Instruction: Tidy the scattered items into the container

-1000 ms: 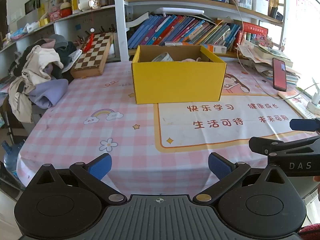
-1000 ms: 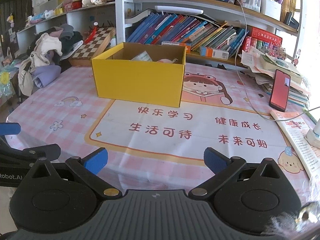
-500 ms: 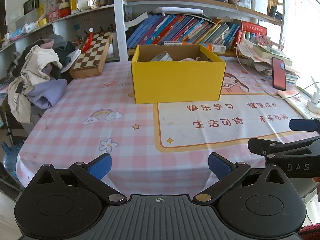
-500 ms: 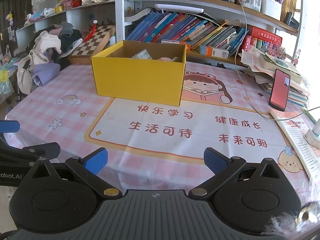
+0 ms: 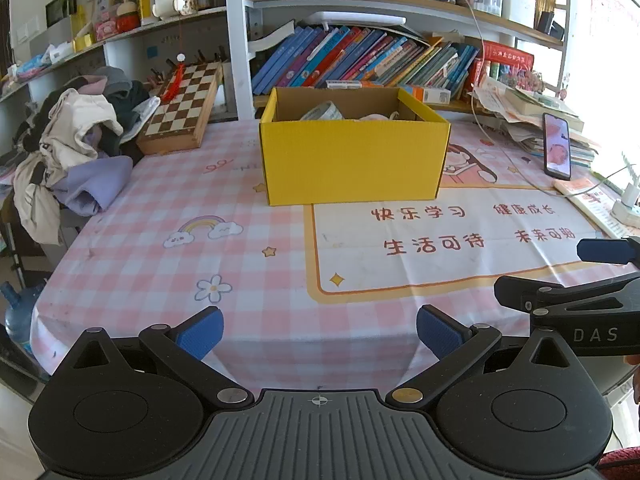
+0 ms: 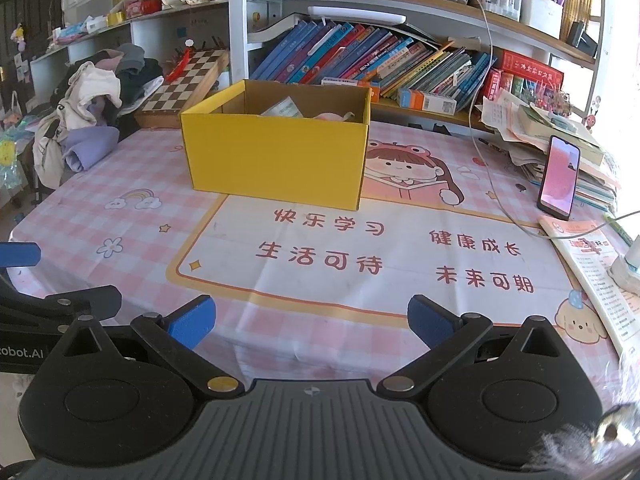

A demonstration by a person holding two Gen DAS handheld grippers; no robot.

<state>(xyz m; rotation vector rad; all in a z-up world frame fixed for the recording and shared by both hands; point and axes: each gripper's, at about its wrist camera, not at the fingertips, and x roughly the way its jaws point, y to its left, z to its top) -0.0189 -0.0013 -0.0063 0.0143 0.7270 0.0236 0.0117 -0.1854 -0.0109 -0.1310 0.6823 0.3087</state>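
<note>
A yellow cardboard box point(image 5: 352, 160) stands open on the pink checked tablecloth point(image 5: 168, 216), far ahead of both grippers; it also shows in the right wrist view point(image 6: 276, 160). Inside it I see a tape roll point(image 5: 324, 112) and a pale pink item point(image 6: 328, 116). My left gripper point(image 5: 319, 332) is open and empty over the table's near edge. My right gripper point(image 6: 311, 320) is open and empty beside it; its fingers point(image 5: 600, 251) show at the right of the left wrist view. The left gripper's fingers point(image 6: 16, 254) show at the left of the right wrist view.
A phone point(image 6: 558, 178) leans on a stack of papers at the right, with a cable point(image 6: 492, 184) across the cloth. A booklet point(image 6: 588, 272) lies at the right edge. A chessboard point(image 5: 180, 108) and a clothes pile point(image 5: 72, 152) are at the left. Bookshelves stand behind.
Both grippers have drawn back and risen very slightly; the box looks a touch lower in both views. Both stay open and empty.
</note>
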